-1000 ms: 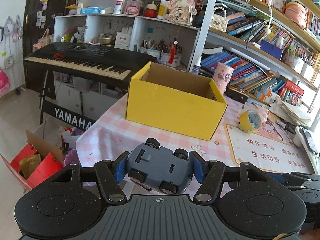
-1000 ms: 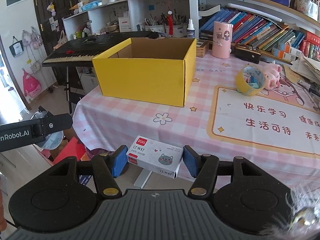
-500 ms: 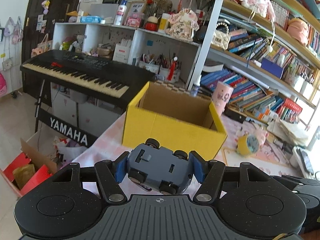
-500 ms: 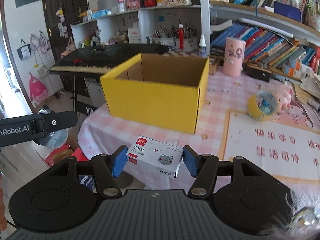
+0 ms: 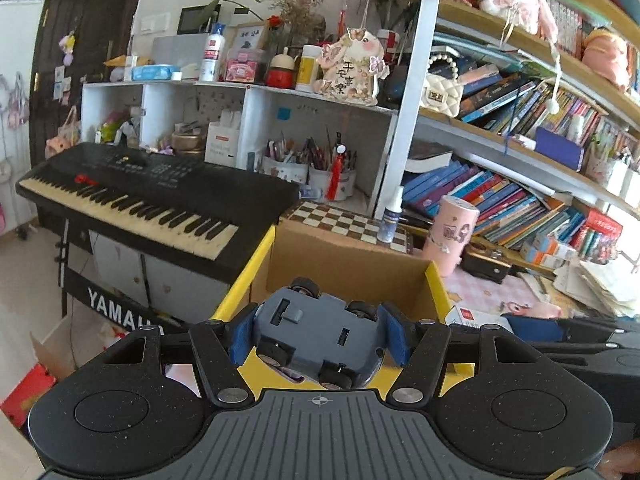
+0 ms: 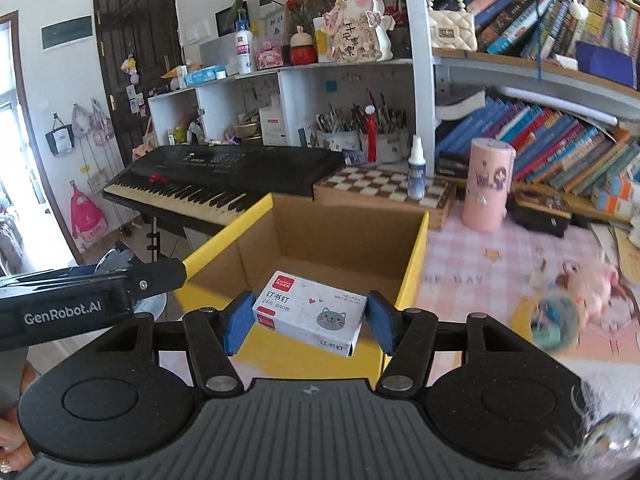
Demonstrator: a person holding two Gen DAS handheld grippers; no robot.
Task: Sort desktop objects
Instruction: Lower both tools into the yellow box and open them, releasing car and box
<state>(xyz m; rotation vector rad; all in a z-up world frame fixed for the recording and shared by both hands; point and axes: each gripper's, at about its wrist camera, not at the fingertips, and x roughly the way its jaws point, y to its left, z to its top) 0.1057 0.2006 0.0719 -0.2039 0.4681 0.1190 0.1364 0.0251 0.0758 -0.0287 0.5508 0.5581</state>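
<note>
My left gripper (image 5: 319,336) is shut on a grey toy car (image 5: 318,340), held upside down with its wheels up, over the near edge of the open yellow cardboard box (image 5: 244,280). My right gripper (image 6: 308,320) is shut on a white staple box (image 6: 310,316) with a cat picture, held above the same yellow box (image 6: 412,268), whose brown inside looks empty. The left gripper's body (image 6: 80,300) shows at the left of the right wrist view, and the right gripper's body (image 5: 580,336) at the right of the left wrist view.
A black Yamaha keyboard (image 5: 132,196) stands left of the box. A chessboard (image 6: 384,184), spray bottle (image 6: 416,168) and pink canister (image 6: 486,184) stand behind it. A tape roll (image 6: 554,324) and pink plush toy (image 6: 596,284) lie on the pink checked tablecloth (image 6: 472,264). Bookshelves fill the right.
Both grippers have moved forward and up toward the yellow box, each still holding its object. They now hang over the box's near side instead of in front of the table.
</note>
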